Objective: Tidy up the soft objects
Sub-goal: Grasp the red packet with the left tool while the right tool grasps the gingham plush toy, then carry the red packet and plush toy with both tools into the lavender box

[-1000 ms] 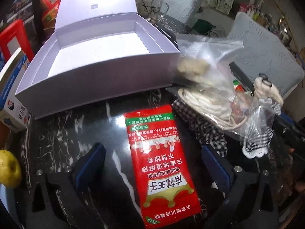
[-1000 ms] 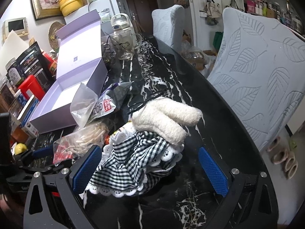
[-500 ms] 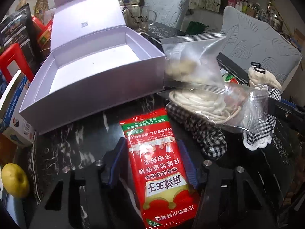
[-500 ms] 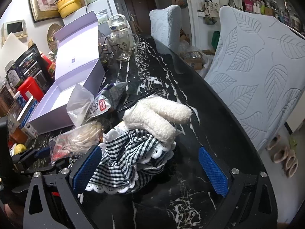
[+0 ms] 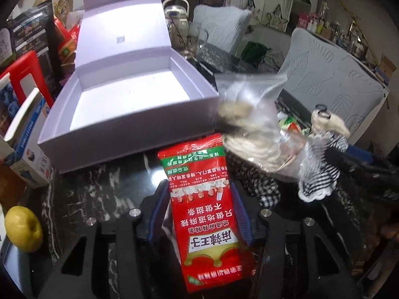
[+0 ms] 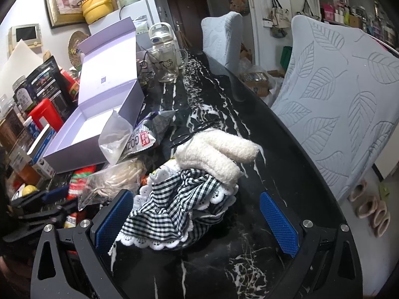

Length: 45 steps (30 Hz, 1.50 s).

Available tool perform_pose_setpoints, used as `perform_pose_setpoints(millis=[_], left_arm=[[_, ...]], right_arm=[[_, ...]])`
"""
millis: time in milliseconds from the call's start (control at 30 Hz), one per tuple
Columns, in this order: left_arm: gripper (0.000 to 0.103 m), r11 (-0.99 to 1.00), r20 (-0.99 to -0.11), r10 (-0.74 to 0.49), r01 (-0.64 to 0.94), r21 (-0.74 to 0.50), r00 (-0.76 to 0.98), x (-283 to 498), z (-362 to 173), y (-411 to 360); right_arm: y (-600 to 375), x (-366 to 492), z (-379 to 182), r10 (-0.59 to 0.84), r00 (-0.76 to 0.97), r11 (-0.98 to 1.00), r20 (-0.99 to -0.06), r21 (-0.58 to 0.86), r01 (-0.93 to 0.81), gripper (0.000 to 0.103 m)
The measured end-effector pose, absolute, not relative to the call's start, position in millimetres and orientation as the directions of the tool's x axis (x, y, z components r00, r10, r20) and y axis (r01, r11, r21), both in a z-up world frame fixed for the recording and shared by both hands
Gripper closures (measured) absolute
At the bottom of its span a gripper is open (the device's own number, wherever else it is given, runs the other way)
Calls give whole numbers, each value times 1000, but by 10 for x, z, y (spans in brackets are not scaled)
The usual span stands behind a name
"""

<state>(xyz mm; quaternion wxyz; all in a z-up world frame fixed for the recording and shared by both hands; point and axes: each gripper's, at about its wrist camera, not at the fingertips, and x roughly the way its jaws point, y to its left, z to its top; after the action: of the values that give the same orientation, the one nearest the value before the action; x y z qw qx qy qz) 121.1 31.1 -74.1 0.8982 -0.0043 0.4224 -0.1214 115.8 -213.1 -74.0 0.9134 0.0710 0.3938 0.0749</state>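
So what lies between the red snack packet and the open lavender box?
Nothing: in the left wrist view only bare black marble tabletop separates the red snack packet, clamped in the left gripper, from the lavender box.

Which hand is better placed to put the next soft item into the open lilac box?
Left. The left gripper has just been closing and its fingers grip the red snack packet, facing the open lilac cardboard box. The right gripper is open over the black-and-white gingham cloth.
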Motion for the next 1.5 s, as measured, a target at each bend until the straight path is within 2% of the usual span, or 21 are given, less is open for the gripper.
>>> perform_pose_setpoints(millis=[100, 233, 300, 367, 400, 500, 1033, 1500], left_arm=[[54, 969, -746, -230, 216, -118, 626, 1194, -672, 337], [54, 969, -742, -235, 214, -126, 628, 1197, -654, 355], [54, 968, -742, -241, 212, -136, 625, 1195, -658, 371], [54, 968, -743, -243, 209, -141, 624, 1193, -664, 383], [54, 968, -743, -241, 207, -141, 624, 1194, -665, 390], [54, 968, -740, -245, 205, -147, 626, 1186, -650, 405], [54, 960, -666, -276, 232, -157, 693, 1038, -214, 480], [54, 959, -539, -283, 242, -148, 793, 922, 285, 606]], right_arm=[[-2116, 1206, -804, 197, 664, 977, -721, 203, -70, 2], [-2097, 1278, -898, 235, 640, 967, -732, 245, -75, 16], [-2103, 1298, -940, 265, 629, 957, -731, 281, -76, 31], [-2116, 1300, -970, 295, 624, 946, -724, 314, -83, 41], [-2126, 1294, -979, 292, 626, 946, -723, 314, -79, 50], [-2162, 1253, -975, 304, 633, 940, -712, 331, -79, 57], [-2146, 847, -566, 335, 671, 936, -661, 315, -156, 58], [-1769, 872, -17, 459, 696, 889, -553, 298, -349, 58]])
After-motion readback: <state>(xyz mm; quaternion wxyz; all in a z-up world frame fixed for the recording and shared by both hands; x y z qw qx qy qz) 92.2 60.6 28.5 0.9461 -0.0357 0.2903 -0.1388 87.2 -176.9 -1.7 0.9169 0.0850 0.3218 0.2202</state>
